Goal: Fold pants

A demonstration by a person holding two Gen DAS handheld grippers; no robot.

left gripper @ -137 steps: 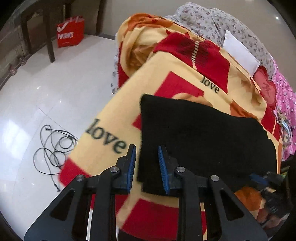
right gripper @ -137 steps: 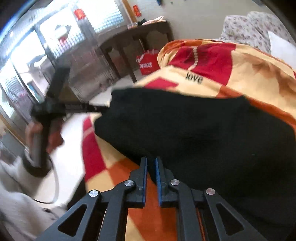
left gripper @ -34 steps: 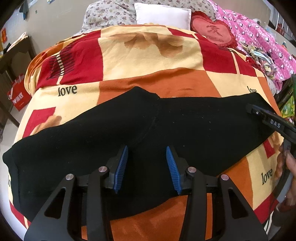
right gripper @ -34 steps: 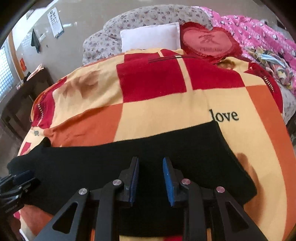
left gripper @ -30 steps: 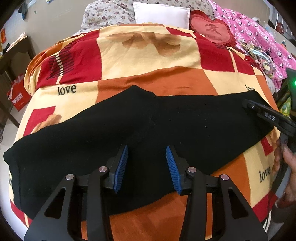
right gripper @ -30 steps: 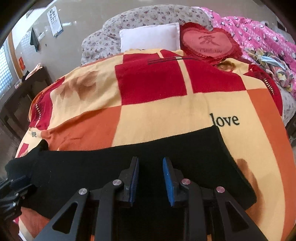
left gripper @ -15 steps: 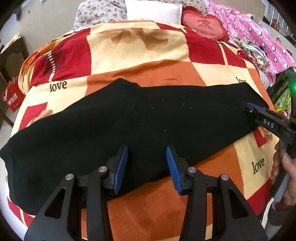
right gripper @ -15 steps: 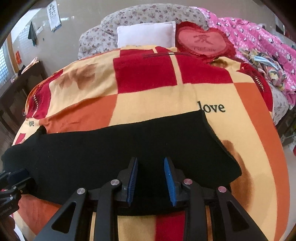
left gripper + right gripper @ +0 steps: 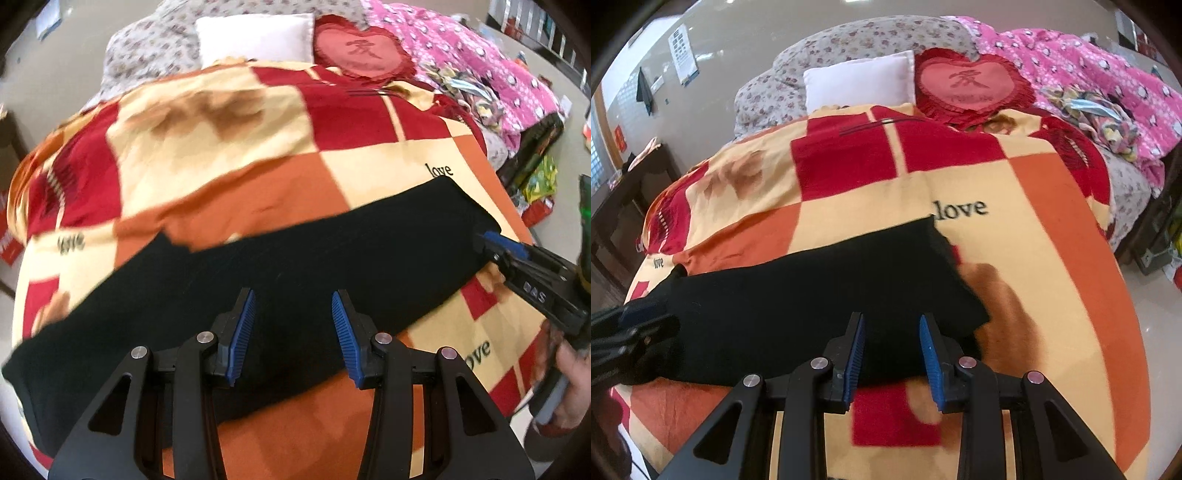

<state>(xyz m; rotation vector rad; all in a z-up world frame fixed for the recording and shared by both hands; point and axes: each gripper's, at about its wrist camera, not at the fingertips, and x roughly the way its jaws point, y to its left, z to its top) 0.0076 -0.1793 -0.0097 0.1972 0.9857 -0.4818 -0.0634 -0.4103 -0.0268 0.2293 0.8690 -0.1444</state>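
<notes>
**Quick headcount of what's on the bed**

One pair of black pants (image 9: 295,266) and one checkered blanket (image 9: 229,122) — that part's easy. Two grippers: left gripper (image 9: 291,332) and right gripper (image 9: 892,350), two blue-padded fingers each. Pillows: one white pillow (image 9: 860,85), one red heart cushion (image 9: 967,86). One pink quilt (image 9: 1089,66). "love" is printed on the blanket three times that I can read — maybe more.
</notes>
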